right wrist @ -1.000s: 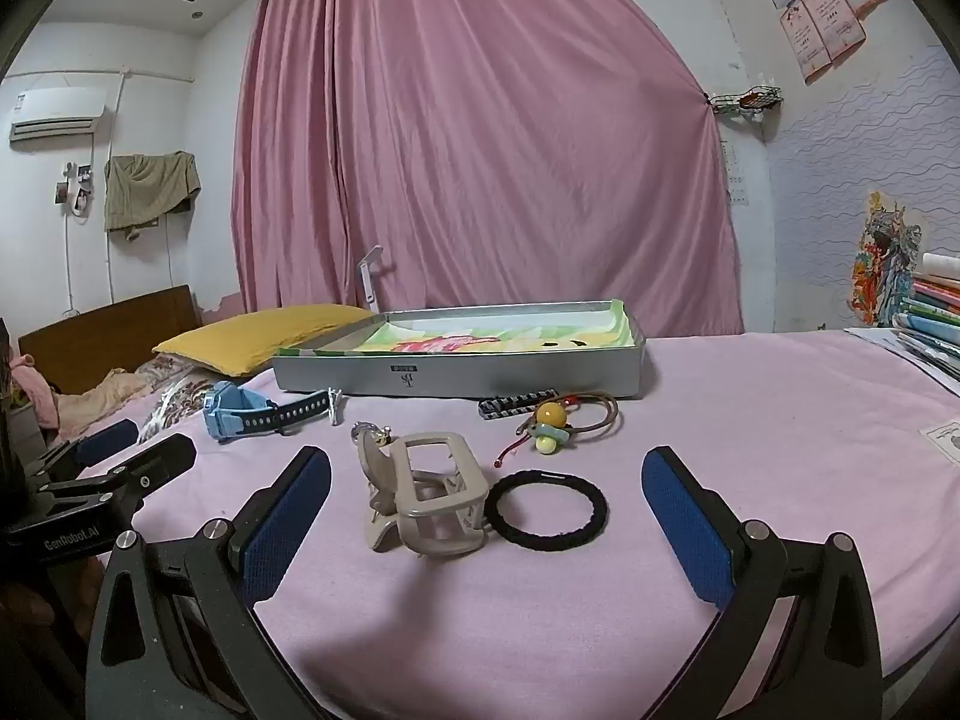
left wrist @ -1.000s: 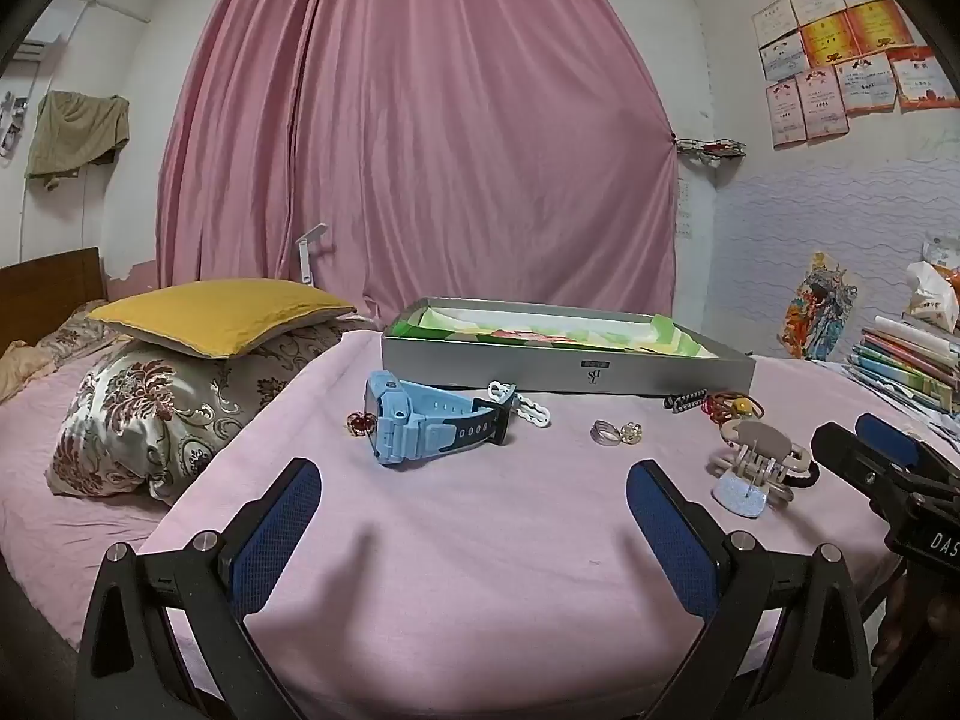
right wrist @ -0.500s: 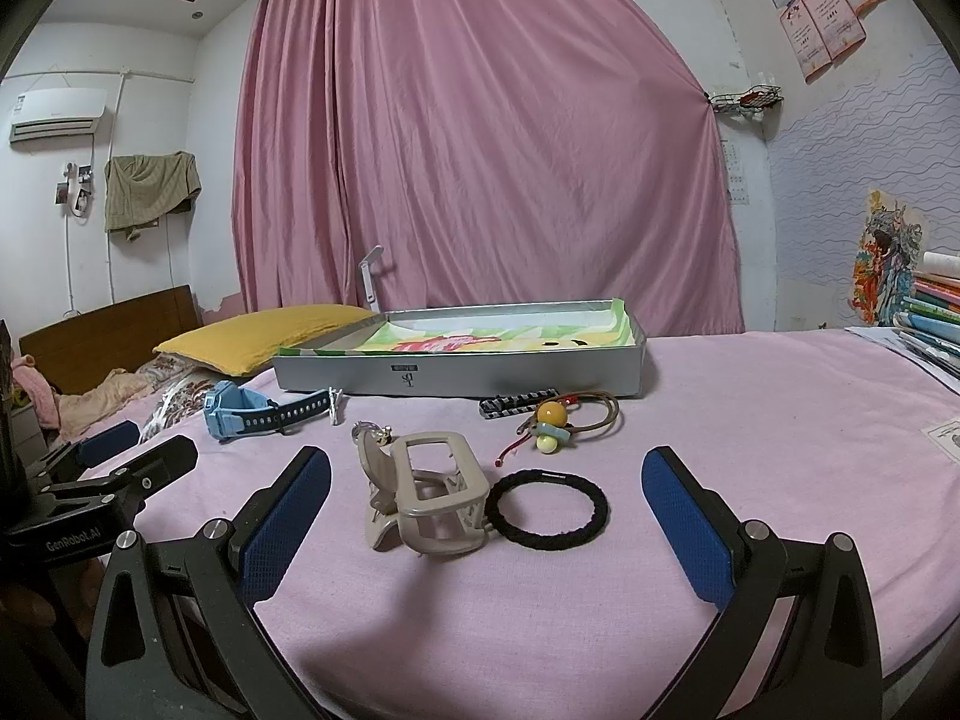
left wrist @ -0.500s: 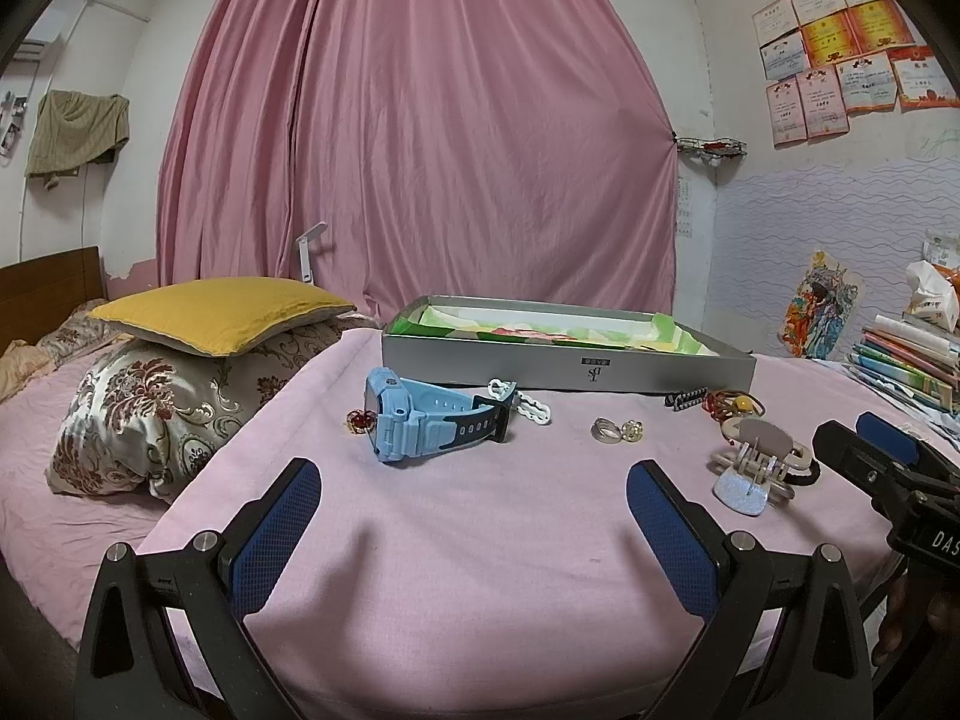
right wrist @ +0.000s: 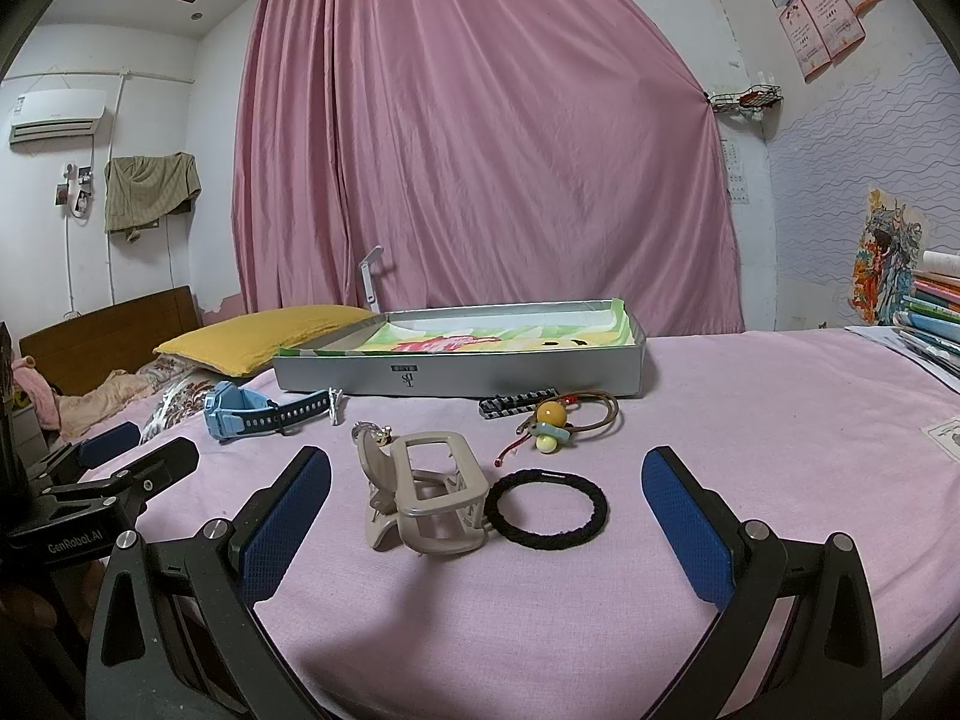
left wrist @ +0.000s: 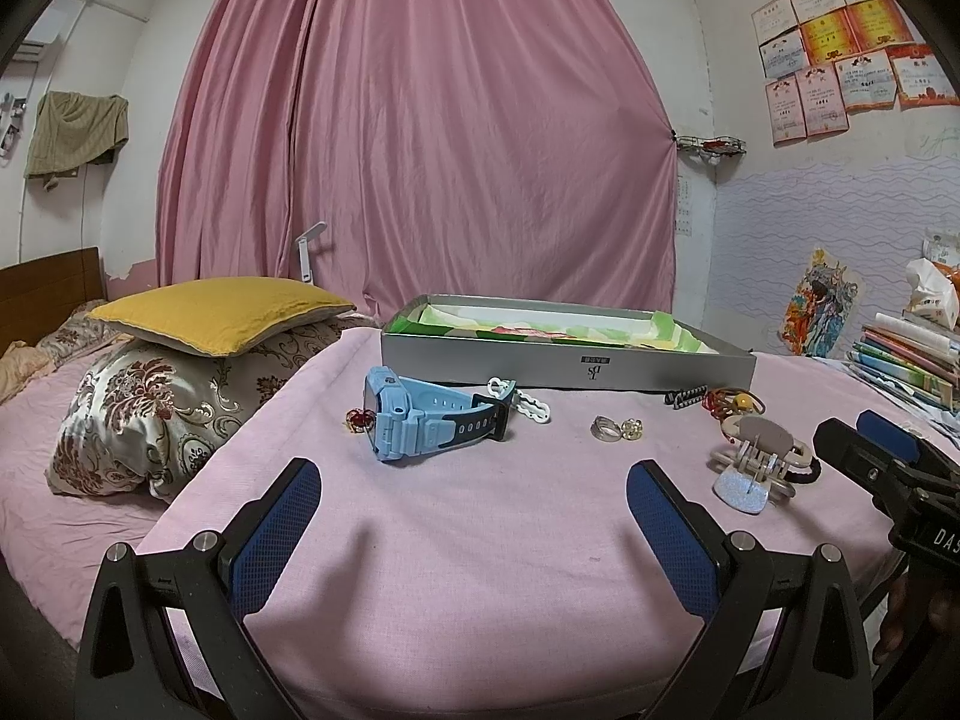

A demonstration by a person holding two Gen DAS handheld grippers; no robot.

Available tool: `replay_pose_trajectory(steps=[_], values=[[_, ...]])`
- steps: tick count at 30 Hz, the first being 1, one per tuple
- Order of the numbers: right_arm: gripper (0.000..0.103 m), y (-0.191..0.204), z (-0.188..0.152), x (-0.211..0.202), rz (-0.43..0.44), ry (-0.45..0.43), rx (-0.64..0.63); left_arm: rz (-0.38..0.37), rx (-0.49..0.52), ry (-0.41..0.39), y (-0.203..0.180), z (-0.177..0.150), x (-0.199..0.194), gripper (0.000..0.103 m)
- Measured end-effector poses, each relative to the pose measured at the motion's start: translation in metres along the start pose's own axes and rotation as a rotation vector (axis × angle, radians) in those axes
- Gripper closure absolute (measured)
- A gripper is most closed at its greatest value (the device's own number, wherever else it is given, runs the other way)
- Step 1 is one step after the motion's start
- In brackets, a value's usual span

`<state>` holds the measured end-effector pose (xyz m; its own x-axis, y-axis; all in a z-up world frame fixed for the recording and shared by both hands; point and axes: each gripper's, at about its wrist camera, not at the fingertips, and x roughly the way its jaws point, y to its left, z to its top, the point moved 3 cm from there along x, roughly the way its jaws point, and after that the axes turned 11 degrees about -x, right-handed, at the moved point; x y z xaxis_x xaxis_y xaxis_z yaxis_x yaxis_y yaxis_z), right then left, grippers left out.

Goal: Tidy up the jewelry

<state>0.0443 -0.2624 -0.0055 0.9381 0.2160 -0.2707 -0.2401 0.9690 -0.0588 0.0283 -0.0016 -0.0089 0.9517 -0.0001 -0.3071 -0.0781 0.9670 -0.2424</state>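
Note:
A shallow grey box (left wrist: pixel 564 369) (right wrist: pixel 462 375) with a colourful lining stands open on the pink bedspread. In front of it lie a blue watch (left wrist: pixel 420 420) (right wrist: pixel 240 411), a white clip (left wrist: pixel 528 402), a red ring (left wrist: pixel 359 420), two small rings (left wrist: pixel 615 429), a beige claw clip (right wrist: pixel 426 489) (left wrist: pixel 759 459), a black hair tie (right wrist: pixel 546 507), a bead hair tie (right wrist: pixel 555 417) and a striped hair pin (right wrist: pixel 519 403). My left gripper (left wrist: pixel 474 510) is open, short of the watch. My right gripper (right wrist: pixel 486 504) is open with the claw clip and black tie between its fingers, untouched.
Stacked pillows (left wrist: pixel 198 354) lie left of the bedspread, past its edge. A pile of books (left wrist: pixel 906 360) sits at the far right. A pink curtain (left wrist: pixel 420 150) hangs behind the box. Each gripper shows in the other's view: the right one (left wrist: pixel 888 468), the left one (right wrist: pixel 102 492).

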Motion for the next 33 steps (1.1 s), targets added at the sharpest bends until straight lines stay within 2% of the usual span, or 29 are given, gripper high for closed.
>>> replay_pose_trajectory(steps=[33], values=[[0.001, 0.0031, -0.0033, 0.0013, 0.001, 0.004, 0.002, 0.000, 0.001, 0.004, -0.0001, -0.0026, 0.0015, 0.001]])
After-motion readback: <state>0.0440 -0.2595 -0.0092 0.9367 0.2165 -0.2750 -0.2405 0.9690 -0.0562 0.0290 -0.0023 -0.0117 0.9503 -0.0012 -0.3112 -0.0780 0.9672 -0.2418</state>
